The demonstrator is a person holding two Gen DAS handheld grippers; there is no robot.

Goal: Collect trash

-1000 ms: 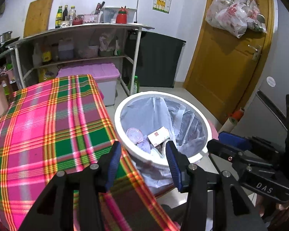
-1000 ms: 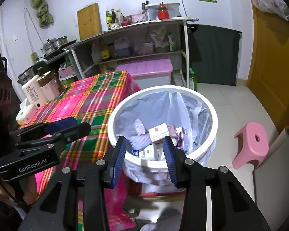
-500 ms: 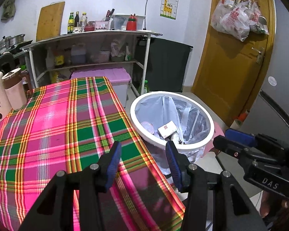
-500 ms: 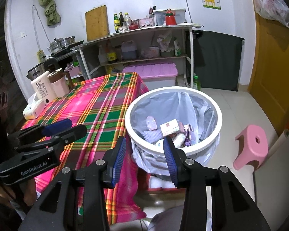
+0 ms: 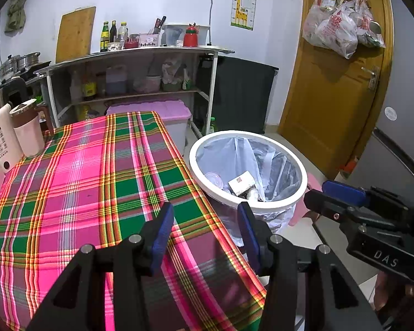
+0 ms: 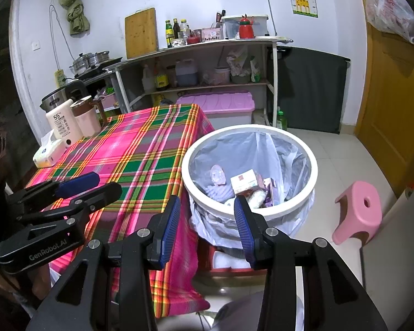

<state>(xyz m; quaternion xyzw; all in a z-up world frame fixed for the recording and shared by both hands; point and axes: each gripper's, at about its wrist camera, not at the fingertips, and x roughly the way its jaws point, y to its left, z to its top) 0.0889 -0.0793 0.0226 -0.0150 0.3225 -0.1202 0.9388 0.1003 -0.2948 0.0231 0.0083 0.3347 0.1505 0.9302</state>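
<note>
A white round bin (image 5: 207, 183) (image 6: 313, 176) lined with a clear bag stands by the table's right edge. Inside lie a small carton (image 5: 241, 183) (image 6: 243, 180), a pink lid (image 6: 217, 174) and other wrappers. My left gripper (image 5: 205, 215) hovers open over the near corner of the plaid tablecloth (image 5: 96, 182), nothing between its blue pads. My right gripper (image 6: 205, 207) is open too, held above the gap between table and bin, empty. Each gripper shows in the other's view: the right gripper (image 5: 345, 193) beside the bin, the left gripper (image 6: 91, 184) over the cloth.
A white kettle (image 6: 60, 122), a pink cup (image 6: 87, 118) and a tissue pack (image 6: 47, 153) stand at the table's far left. A pink stool (image 6: 358, 212) is on the floor right of the bin. Shelves (image 5: 140, 63), a purple storage box (image 6: 215, 104) and a wooden door (image 5: 334, 91) lie beyond.
Both grippers have drawn back from over the bin toward the near side; the bin now looks smaller and farther, and more of the table is in view. Jaws stayed open.
</note>
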